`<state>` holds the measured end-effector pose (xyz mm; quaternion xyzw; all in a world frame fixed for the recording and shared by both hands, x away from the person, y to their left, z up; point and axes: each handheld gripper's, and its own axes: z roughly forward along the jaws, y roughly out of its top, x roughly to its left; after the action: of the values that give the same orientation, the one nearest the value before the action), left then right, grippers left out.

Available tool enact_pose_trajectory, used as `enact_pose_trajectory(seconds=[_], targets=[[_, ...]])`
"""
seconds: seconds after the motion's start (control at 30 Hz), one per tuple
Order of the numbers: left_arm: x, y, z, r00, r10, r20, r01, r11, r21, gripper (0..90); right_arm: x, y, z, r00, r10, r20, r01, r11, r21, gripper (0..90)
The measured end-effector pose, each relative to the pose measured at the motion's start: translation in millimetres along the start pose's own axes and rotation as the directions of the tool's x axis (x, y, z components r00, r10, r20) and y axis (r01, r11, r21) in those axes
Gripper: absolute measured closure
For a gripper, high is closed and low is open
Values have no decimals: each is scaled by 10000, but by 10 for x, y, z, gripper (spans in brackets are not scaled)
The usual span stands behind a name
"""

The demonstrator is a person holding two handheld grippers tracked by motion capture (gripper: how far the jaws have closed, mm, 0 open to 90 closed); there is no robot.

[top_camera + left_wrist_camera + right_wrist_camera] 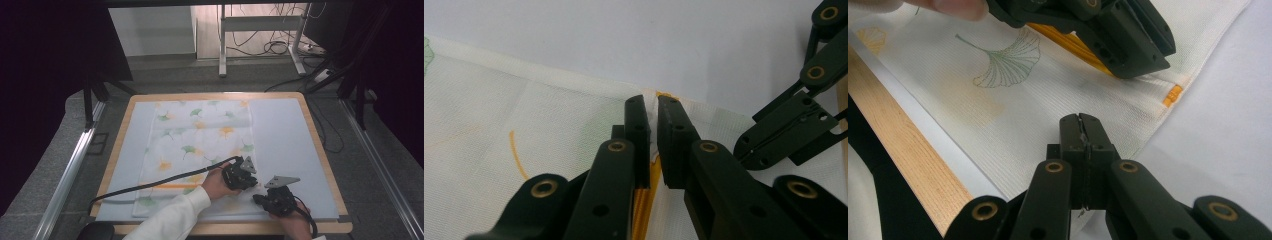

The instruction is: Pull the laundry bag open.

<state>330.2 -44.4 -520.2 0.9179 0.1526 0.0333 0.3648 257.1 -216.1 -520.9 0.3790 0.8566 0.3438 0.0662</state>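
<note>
A white cloth (200, 135) printed with green and orange ginkgo leaves lies flat on the white mat (285, 135). My left gripper (252, 184) sits at the cloth's near right corner. In the left gripper view its jaws (654, 107) are shut on a small pinch of the cloth (524, 115) beside an orange stripe (644, 200). My right gripper (257, 199) is just nearer, at the cloth's front edge. Its jaws (1082, 122) are shut, with a thin pale sliver of the cloth (998, 100) between them. The two grippers are close together, and the left gripper (1148, 65) shows just beyond the right one.
The mat covers a wooden table (320, 145) whose near rim (903, 160) runs close beside my right gripper. A black cable (150, 184) trails left across the cloth. Metal rails (70, 170) flank the table, and beyond it stand a white frame (260, 22) and floor cables.
</note>
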Motion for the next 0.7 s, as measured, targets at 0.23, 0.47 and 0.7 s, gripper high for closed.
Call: enact_pose_trajectory(seconds=[0.23,0.47,0.7], targets=[[1,-2,22,9999,-131,4,131,9999,-21,853,-1,60,15,9994,-81,338,83,9999,-71,889],[6,-1,21,9998,-154,-98,153,9999,-54,900,-86,100,61,9985,155,523,-150,9998,-86,890],[-23,-2,7,9996,-86,-278,86,10000,17,900,-101,99,63,9980,414,484,-409,9991,-96,893]])
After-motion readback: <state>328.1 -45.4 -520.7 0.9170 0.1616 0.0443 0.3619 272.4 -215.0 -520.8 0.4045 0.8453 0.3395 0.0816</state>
